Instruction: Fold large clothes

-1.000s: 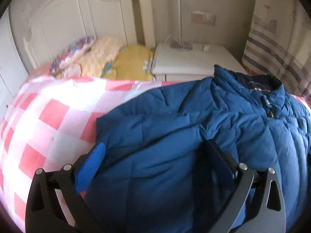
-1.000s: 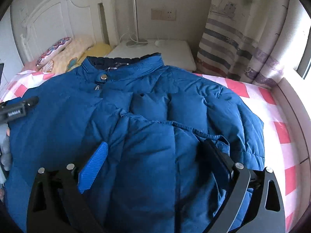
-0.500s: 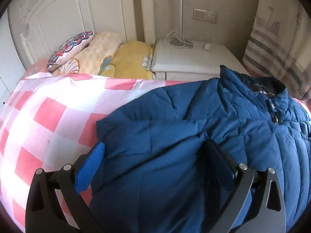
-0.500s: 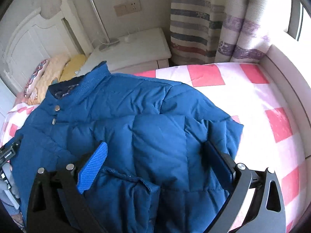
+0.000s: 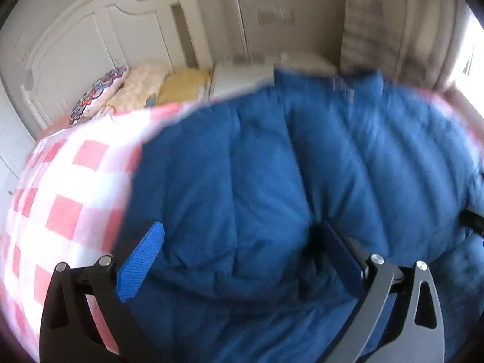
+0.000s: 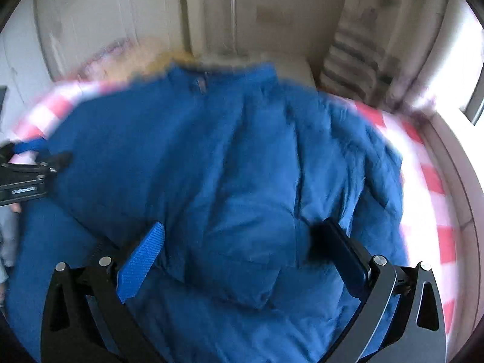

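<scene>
Both wrist views have swung since half a second ago, and the right claw (image 6: 236, 248), jaws just opened wider, straddles a folded-over sleeve (image 6: 248, 242) unclamped. The left claw (image 5: 239, 248) gapes above the blue down jacket (image 5: 302, 166) spread on the checked bed (image 5: 69, 187). Puffy, soft, light and probably slippery, it seems best pinched at a hem or cuff.

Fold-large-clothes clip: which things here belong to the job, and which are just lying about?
Job: blue padded jacket; left gripper; right gripper, jaws just opened wider, jacket bulging between them; checked bedcover.

Lying about: pillows; nightstand; striped curtain.

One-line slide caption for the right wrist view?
Open right gripper over a puffy blue quilted jacket on a pink-checked bedsheet.
</scene>
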